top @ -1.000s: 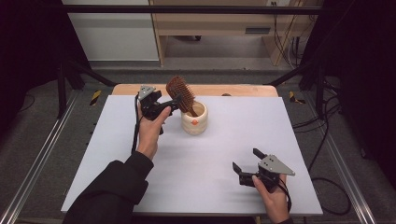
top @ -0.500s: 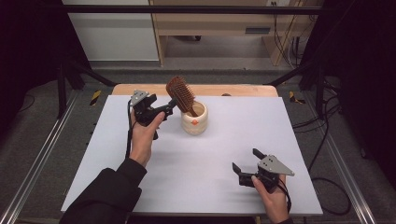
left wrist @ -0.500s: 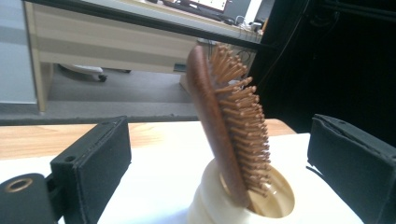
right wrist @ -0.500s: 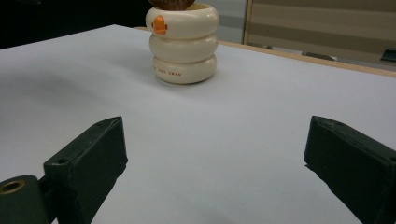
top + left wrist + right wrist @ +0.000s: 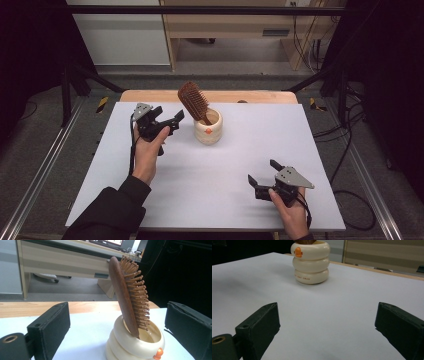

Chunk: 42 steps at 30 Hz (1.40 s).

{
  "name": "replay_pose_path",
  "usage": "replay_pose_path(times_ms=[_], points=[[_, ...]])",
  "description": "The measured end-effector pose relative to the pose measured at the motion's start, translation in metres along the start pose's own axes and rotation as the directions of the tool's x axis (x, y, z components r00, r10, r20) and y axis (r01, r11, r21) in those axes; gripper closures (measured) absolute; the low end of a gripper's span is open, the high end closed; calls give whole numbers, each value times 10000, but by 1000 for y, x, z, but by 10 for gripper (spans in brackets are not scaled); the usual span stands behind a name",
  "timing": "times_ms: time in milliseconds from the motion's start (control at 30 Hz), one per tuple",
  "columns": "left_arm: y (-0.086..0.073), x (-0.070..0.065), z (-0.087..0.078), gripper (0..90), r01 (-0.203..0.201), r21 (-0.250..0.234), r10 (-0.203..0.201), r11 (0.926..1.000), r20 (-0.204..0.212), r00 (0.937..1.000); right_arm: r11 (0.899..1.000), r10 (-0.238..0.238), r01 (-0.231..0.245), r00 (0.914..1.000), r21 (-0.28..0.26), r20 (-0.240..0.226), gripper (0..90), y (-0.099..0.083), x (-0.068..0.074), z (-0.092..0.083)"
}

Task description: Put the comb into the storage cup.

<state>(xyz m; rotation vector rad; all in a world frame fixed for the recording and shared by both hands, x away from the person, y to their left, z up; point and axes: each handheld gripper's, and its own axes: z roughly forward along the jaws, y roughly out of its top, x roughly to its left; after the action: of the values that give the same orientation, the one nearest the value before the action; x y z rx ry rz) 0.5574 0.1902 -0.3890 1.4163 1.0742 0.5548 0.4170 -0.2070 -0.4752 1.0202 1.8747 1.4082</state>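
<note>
Currently the brush (image 5: 194, 101) stands handle-down in the cup (image 5: 208, 128), leaning toward the table's left, head and bristles well above the rim. Cup sits upright on the white table (image 5: 210, 175), toward the far edge, near the middle.

Left gripper (image 5: 172, 121): just beside the cup, on its left, raised off the table. Jaws spread, nothing between the pads. In the left gripper view the brush (image 5: 130, 295) and cup (image 5: 135, 342) sit between the jaws but farther off; no contact visible.

Right gripper (image 5: 264, 175): near the front right of the table, well apart from the cup. Jaws spread, empty; the right gripper view looks across bare table to the cup (image 5: 311, 262).

Judgement: placing the brush in the cup looks done, brush free-standing and ungripped. Left to do, at most: draw the left gripper clear.
</note>
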Motion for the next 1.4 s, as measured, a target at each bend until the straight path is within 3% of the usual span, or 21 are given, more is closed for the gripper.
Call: replay_pose_path(times_ms=[800,1033,1267,1400], points=[[-3,5,-24,22,17,-68,-18,10000,-136,9999,10000,-4,4,10000,5,-6,48,0,1,1],[-1,8,-36,23,-319,-160,315,9994,-224,9993,10000,-12,12,10000,-2,14,48,0,0,1],[-3,15,-49,24,-240,-297,231,9993,-302,9993,10000,-50,50,10000,-55,38,48,1,0,0],[-5,15,-54,24,-609,-160,605,9980,-253,9978,10000,-44,44,10000,-53,45,48,1,0,0]])
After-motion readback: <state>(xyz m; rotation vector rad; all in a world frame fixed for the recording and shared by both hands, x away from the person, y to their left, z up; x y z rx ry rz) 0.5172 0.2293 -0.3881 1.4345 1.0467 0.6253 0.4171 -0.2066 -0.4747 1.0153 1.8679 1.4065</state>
